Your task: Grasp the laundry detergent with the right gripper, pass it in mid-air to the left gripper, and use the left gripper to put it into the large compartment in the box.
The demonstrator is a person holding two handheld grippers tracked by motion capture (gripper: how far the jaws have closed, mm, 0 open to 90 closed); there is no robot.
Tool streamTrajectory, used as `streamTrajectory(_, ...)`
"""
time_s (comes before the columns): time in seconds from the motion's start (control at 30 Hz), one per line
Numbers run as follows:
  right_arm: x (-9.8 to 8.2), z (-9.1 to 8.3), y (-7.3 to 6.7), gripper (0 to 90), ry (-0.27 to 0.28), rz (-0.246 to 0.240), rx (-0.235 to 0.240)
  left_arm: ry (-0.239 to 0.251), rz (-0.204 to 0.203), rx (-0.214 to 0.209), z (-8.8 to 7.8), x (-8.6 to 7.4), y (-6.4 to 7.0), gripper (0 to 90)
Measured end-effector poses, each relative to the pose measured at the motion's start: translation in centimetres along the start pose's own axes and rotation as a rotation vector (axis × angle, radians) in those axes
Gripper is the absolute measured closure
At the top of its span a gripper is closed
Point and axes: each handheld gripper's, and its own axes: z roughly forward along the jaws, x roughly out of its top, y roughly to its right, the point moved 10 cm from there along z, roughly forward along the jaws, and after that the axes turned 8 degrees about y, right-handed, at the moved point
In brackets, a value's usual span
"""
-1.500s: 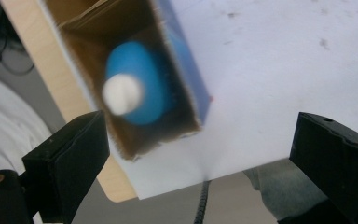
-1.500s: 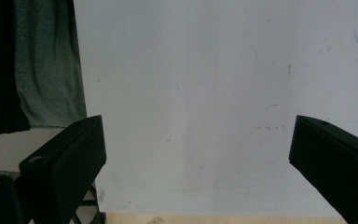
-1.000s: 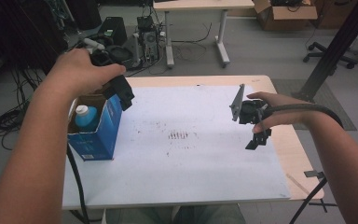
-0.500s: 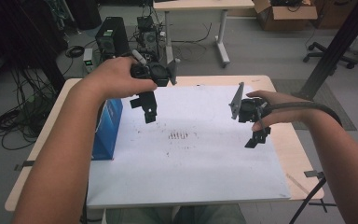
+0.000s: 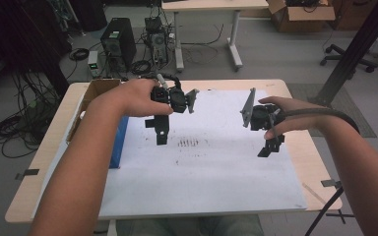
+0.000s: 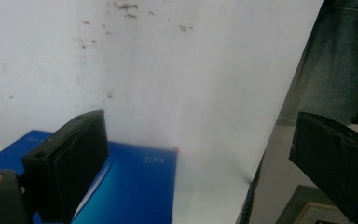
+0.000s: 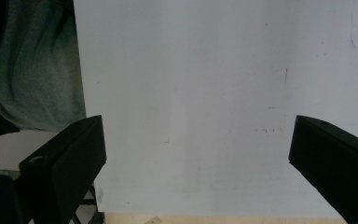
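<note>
Grippers [image 5: 160,132] [image 5: 270,146] hover, fingers spread, above stained white sheet [image 5: 211,172].

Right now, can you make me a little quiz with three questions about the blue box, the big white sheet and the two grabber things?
1. Where does the blue cardboard box stand?
A. at the left edge of the white paper sheet
B. at the sheet's right edge
C. on the floor

2. How many black two-jaw grippers are held over the sheet?
A. one
B. two
C. three

3. How do the jaws of the left gripper stand?
A. shut on the box
B. shut on nothing
C. wide apart, holding nothing

Answers: 1 A, the box sits at the sheet's left edge. 2 B, one per hand, with the right gripper too. 3 C, bare sheet shows between them.
</note>
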Motion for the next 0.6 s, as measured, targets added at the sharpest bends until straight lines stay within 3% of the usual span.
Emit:
streamTrajectory(0.27,-0.1,-0.1,0.8,3.6,0.002,-0.002,0.0,0.006,-0.006,-0.021,1.2,-0.7,-0.8,5.0)
streamTrajectory(0.6,-0.1,0.2,1.3,3.7,0.001,0.0,0.008,0.018,-0.01,-0.03,1.0,-0.7,-0.9,4.9)
